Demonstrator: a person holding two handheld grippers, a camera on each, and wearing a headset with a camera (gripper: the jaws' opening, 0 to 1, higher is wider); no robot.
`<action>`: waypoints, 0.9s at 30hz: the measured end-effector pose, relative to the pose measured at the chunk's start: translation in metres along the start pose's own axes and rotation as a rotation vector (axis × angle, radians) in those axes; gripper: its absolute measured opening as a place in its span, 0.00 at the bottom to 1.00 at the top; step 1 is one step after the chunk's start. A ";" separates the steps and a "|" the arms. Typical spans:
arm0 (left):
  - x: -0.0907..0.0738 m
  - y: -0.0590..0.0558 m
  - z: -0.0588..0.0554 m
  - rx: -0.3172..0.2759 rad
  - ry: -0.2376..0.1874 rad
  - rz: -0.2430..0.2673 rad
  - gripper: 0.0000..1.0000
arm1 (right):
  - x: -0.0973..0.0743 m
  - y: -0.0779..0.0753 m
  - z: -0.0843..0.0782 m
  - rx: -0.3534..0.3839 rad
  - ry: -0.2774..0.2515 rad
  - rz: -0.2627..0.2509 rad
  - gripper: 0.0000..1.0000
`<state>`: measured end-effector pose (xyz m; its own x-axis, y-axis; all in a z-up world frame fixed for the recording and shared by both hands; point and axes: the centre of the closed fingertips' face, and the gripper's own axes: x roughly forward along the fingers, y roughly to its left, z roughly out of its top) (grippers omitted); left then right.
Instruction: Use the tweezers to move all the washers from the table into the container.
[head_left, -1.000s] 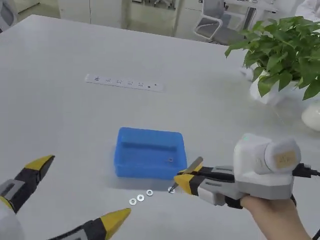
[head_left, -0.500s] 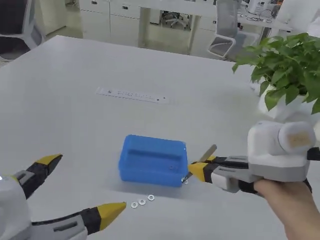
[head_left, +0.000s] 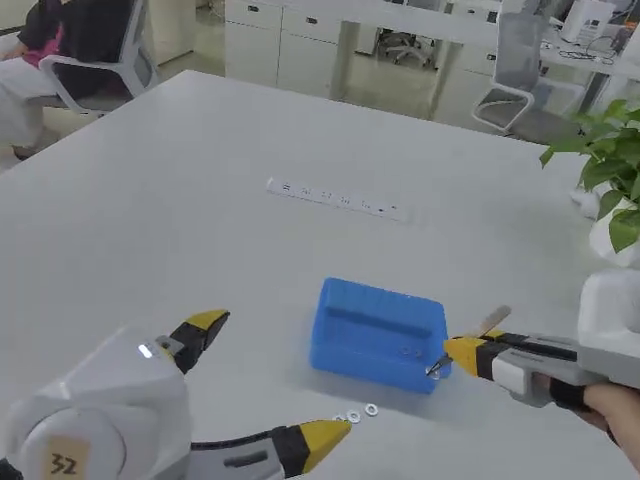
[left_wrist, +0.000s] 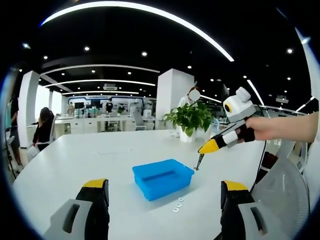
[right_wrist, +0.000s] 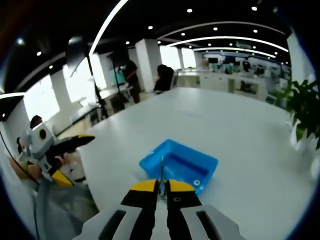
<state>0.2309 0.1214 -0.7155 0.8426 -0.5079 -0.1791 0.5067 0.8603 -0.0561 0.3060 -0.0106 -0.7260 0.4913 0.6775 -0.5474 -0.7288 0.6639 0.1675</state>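
Note:
A blue container (head_left: 378, 335) sits on the white table, with a washer (right_wrist: 197, 183) or two lying inside. Three small washers (head_left: 355, 414) lie in a row on the table just in front of it. My right gripper (head_left: 455, 350) is shut on thin metal tweezers (head_left: 437, 364). Their tip hangs at the container's near right corner; whether it pinches a washer is too small to tell. My left gripper (head_left: 265, 385) stands open at the lower left, apart from the washers. The left gripper view has the container (left_wrist: 162, 177), the washers (left_wrist: 178, 204) and the right gripper (left_wrist: 210, 146).
A white power strip (head_left: 335, 196) lies farther back on the table. A potted plant (head_left: 612, 190) stands at the right edge. Office chairs and a seated person (head_left: 50, 50) are beyond the table.
The right gripper has lifted the tweezers from the table beside the washers up to the container's near right corner. The head camera has swung, so the whole scene has shifted right.

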 end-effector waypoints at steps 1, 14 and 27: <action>0.000 0.000 0.000 0.000 -0.001 0.000 0.95 | 0.003 -0.001 0.001 -0.006 0.009 -0.014 0.04; 0.001 0.006 -0.003 0.020 0.020 0.015 0.95 | 0.025 -0.012 0.011 0.029 0.014 -0.041 0.04; 0.003 0.003 -0.007 0.027 0.041 0.019 0.94 | 0.042 -0.031 0.017 0.040 0.003 -0.028 0.04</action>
<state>0.2342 0.1230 -0.7227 0.8443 -0.4885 -0.2201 0.4956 0.8682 -0.0257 0.3575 0.0024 -0.7400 0.5099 0.6573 -0.5549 -0.6949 0.6950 0.1847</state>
